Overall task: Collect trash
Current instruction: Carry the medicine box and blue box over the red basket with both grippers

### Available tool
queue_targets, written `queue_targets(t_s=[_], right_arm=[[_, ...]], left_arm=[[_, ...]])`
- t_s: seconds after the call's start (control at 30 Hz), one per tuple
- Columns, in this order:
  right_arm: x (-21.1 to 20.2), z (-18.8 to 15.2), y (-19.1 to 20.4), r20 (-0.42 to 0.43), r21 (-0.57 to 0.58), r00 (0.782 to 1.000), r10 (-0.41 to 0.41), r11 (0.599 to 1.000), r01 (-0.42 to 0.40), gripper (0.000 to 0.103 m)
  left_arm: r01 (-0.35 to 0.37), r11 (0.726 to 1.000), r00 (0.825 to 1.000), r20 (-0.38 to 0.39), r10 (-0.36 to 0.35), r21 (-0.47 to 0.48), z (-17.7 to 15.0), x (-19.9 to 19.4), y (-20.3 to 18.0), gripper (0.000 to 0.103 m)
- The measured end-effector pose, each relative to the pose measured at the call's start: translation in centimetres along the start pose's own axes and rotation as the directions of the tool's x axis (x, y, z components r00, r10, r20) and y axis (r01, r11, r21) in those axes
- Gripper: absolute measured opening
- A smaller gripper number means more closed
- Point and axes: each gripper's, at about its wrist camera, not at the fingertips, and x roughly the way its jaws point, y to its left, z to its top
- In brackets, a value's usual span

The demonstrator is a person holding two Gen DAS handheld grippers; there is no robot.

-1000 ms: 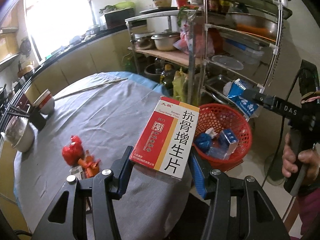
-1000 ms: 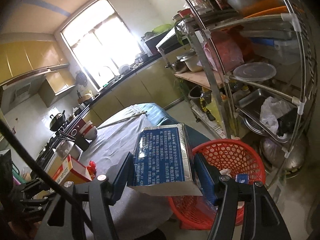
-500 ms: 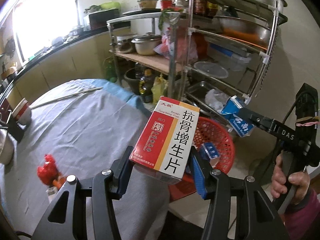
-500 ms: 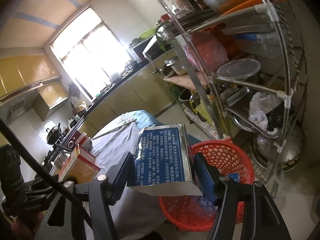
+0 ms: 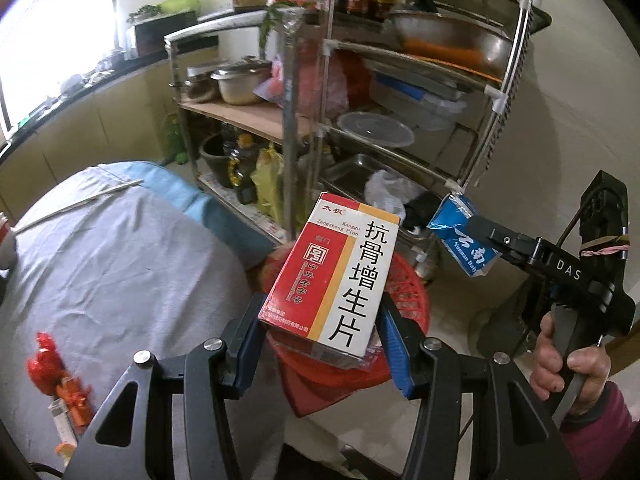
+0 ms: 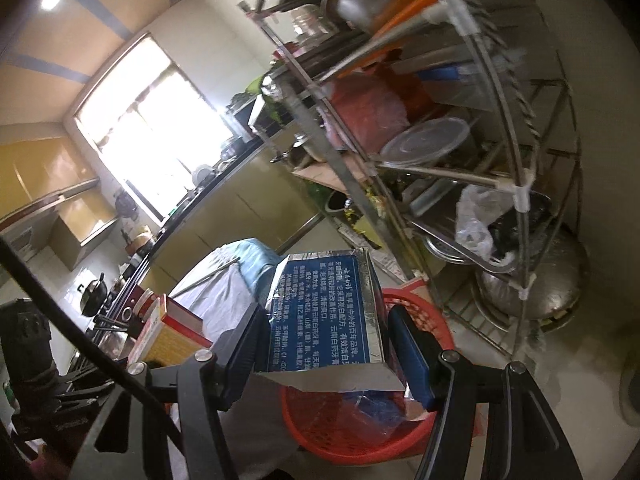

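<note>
Left gripper (image 5: 320,344): jaws are clamped on a red-and-white box (image 5: 340,276), held above the red basket (image 5: 408,292).
Right gripper (image 6: 324,344): jaws are pinched on a blue box (image 6: 324,312), held over the basket's near rim.
Basket: set on the floor just beside the tabletop (image 5: 112,264).
Tabletop: red wrappers (image 5: 48,360) are left lying near its edge.

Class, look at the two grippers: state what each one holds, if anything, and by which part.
The left gripper holds a red and white medicine box by its lower side edges. The right gripper holds a blue and silver carton by its lower sides.
</note>
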Motion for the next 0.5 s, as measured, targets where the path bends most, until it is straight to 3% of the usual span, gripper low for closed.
queue_targets(t_s=[0.23, 0.5], right_arm=[[0.9, -0.8, -2.2, -0.047, 0.048, 0.999, -0.005, 0.999, 0.007, 0.067], [3.1, -2.1, -4.5, -0.119, 0.120, 0.993, -0.006, 0.993, 0.021, 0.067]], left_arm=[[0.043, 0.999, 0.997, -0.071, -0.043, -0.009, -0.2, 3.4, -1.0, 0.056], [0.025, 0.999, 0.984, -0.173, -0.030, -0.026, -1.6, 7.1, -0.9, 0.056]])
